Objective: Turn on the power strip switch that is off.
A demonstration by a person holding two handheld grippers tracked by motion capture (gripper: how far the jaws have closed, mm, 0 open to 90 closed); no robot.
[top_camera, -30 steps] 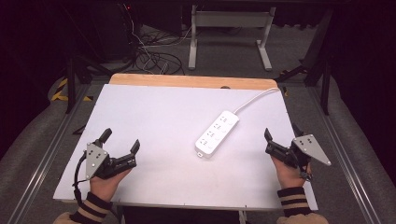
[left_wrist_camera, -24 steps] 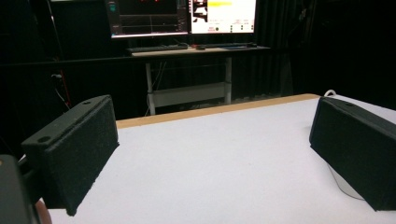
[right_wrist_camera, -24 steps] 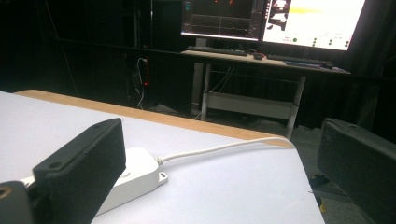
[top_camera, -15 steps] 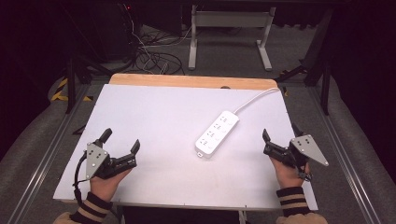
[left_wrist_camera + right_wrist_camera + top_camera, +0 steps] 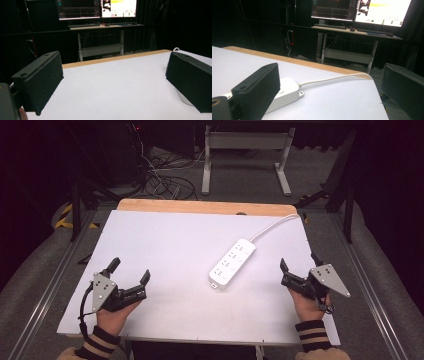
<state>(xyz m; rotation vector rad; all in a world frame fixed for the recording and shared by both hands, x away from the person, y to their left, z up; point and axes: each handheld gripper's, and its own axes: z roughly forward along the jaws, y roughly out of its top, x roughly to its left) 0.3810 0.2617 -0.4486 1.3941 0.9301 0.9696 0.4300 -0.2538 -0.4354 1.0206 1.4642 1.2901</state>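
Note:
A white power strip [image 5: 232, 263] lies diagonally on the white table [image 5: 170, 245], right of centre, and its white cable [image 5: 274, 224] runs off the far right corner. My left gripper [image 5: 131, 270] hovers open near the front left, holding nothing. My right gripper [image 5: 299, 262] is open just right of the strip, also holding nothing. In the right gripper view the strip's end [image 5: 287, 92] sits behind the left jaw, with the cable [image 5: 332, 78] trailing right between the open jaws [image 5: 329, 75]. In the left gripper view, bare tabletop lies between the wide jaws [image 5: 115, 65]. A sliver of the strip [image 5: 183, 98] peeks out beside the right jaw.
A wooden strip [image 5: 205, 207] edges the table's far side. Beyond it stand a desk frame [image 5: 245, 150] and tangled floor cables [image 5: 165, 182]. Monitors [image 5: 97, 7] glow on a desk in the dark background. Metal rails [image 5: 50, 285] flank the table.
My right gripper has edged slightly left toward the power strip. The left gripper and the strip have stayed put.

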